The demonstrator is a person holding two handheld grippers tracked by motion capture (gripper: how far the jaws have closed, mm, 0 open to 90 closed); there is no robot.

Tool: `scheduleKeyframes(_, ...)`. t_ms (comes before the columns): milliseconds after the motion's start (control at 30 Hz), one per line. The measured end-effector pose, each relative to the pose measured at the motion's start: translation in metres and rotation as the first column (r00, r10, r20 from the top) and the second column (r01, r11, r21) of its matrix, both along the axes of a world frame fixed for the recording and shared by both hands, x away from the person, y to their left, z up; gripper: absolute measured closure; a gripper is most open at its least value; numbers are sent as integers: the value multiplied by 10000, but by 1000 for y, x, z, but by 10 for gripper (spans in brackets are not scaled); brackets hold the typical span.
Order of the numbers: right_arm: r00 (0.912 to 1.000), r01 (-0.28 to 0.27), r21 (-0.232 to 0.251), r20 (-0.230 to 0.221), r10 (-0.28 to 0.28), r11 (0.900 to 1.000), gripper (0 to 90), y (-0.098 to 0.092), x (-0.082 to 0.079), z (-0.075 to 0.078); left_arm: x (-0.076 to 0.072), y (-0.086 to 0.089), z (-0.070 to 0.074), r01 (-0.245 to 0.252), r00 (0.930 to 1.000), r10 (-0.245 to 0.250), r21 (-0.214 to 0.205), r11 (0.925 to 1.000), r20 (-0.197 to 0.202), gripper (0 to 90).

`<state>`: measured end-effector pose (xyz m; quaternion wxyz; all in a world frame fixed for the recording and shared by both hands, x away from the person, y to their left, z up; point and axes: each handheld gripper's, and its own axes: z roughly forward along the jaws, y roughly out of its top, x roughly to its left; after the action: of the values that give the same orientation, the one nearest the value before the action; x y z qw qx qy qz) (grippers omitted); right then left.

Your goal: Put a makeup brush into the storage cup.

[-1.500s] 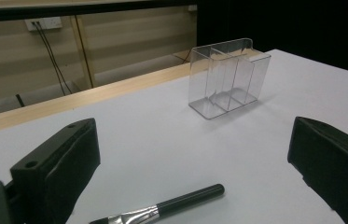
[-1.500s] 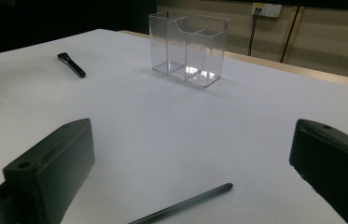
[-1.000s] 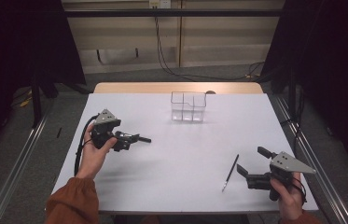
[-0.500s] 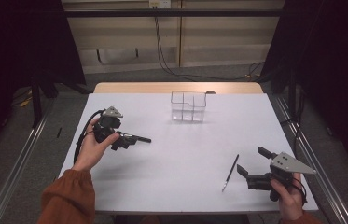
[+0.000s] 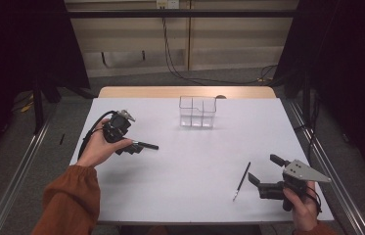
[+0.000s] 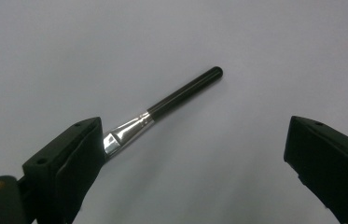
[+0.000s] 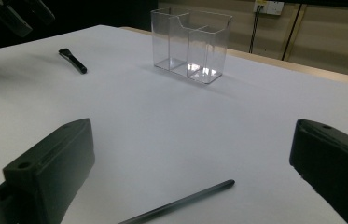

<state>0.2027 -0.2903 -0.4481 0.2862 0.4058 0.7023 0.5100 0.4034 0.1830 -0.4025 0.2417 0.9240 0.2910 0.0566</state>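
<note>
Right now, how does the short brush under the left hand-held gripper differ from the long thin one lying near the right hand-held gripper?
The short brush has a thick black handle with a silver ferrule; the long brush is a slim dark stick along all that shows. The short brush lies at the table's left, between the open jaws of the left hand-held gripper; the long brush lies at the right, just ahead of the right hand-held gripper. Both lie flat on the white table, neither gripped.

Two brushes are lying on the table: one short black brush (image 5: 146, 145) and one long thin brush (image 5: 241, 181). One clear compartmented holder (image 5: 197, 111) is standing there, and two grippers are showing.
</note>
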Motion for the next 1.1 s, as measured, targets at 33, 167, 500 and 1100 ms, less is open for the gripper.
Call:
scheduleKeyframes(33,10000,-10,4,13,10,10000,0,0,0,0,1,-1,-1,-1,10000,1,78,10000,-22,63)
scheduleKeyframes(167,10000,-38,14,13,38,10000,0,0,0,0,10,-2,-8,362,9991,-352,452,9983,-246,73)
scheduleKeyframes(500,10000,-97,28,20,97,9999,0,0,0,0,33,-1,-20,631,9963,-592,615,9961,-629,78)
scheduleKeyframes(1100,9999,-149,35,-55,149,9999,0,0,0,-1,53,-6,-31,1177,9898,-1017,1704,9783,-999,105)
